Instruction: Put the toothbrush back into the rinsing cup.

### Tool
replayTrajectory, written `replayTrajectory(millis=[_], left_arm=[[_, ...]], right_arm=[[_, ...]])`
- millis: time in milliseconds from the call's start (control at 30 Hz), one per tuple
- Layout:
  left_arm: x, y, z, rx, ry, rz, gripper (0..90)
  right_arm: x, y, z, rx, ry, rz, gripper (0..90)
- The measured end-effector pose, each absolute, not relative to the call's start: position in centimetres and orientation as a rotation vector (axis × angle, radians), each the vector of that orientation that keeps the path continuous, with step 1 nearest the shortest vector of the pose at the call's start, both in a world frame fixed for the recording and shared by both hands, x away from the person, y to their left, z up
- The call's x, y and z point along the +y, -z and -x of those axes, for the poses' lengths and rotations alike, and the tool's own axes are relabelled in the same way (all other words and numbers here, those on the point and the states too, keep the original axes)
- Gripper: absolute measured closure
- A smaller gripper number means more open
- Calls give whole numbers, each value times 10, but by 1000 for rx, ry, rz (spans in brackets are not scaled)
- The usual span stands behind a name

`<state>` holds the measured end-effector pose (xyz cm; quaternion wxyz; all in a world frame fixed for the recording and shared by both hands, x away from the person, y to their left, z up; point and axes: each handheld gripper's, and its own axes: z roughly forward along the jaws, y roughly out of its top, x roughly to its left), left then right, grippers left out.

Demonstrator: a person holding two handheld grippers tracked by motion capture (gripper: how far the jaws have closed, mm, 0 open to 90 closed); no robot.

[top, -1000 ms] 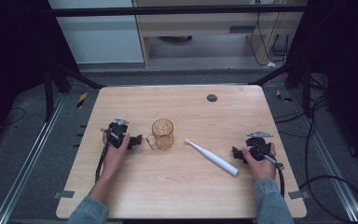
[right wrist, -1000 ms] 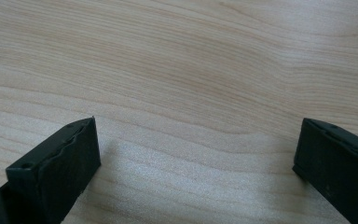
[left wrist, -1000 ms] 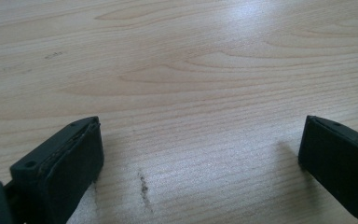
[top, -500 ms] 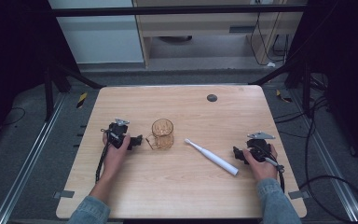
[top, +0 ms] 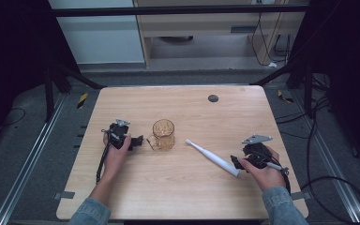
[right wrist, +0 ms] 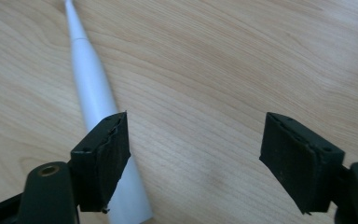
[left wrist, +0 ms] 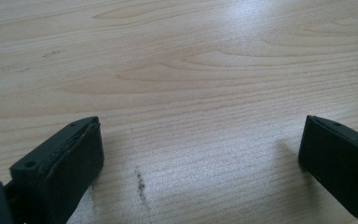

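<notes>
The white toothbrush (top: 214,158) in front of you is a slim, smooth plastic wand, thick and rounded at the handle end and tapering to a thin neck; it lies flat on the table (top: 183,197) on a slant, its narrow tip pointing toward the glass mug (top: 163,134) and its thick end just beside your right gripper (top: 235,162). Take the mug as your landmark: it is an amber, see-through cup with a faceted, ribbed wall and a small handle, standing upright, and the toothbrush lies just to its right, apart from it. The table is pale wood with a fine straight grain, matte, with a dark round spot (top: 213,98) well beyond the mug. In the right gripper view your right gripper (right wrist: 193,163) has its black, flat rubbery pads spread, and its jaws have just been closing in; the toothbrush (right wrist: 95,98) runs under and past one jaw rather than between the two, so nothing is pinched. Your right hand (top: 262,169) wraps the gripper body, aimed toward the mug's side. Your left gripper (top: 139,140) sits just left of the mug, near its handle, with your left hand (top: 116,152) resting low; its jaws stand wide apart over bare wood.
</notes>
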<state>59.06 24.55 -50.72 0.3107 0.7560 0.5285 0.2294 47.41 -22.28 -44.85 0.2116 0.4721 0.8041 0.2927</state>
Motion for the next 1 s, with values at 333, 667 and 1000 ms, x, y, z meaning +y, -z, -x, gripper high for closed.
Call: replayTrajectory(millis=[333, 667, 1000], left_arm=[[246, 507, -591, 1395, -606, -1997, 0], [246, 507, -591, 1395, -606, -1997, 0], [246, 507, -591, 1395, -606, -1997, 0]], right_arm=[[-210, 431, -484, 2338, -751, -1283, 304], [-172, 427, -502, 2475, -699, -1152, 373], [-157, 428, -515, 2546, -643, -1127, 429]])
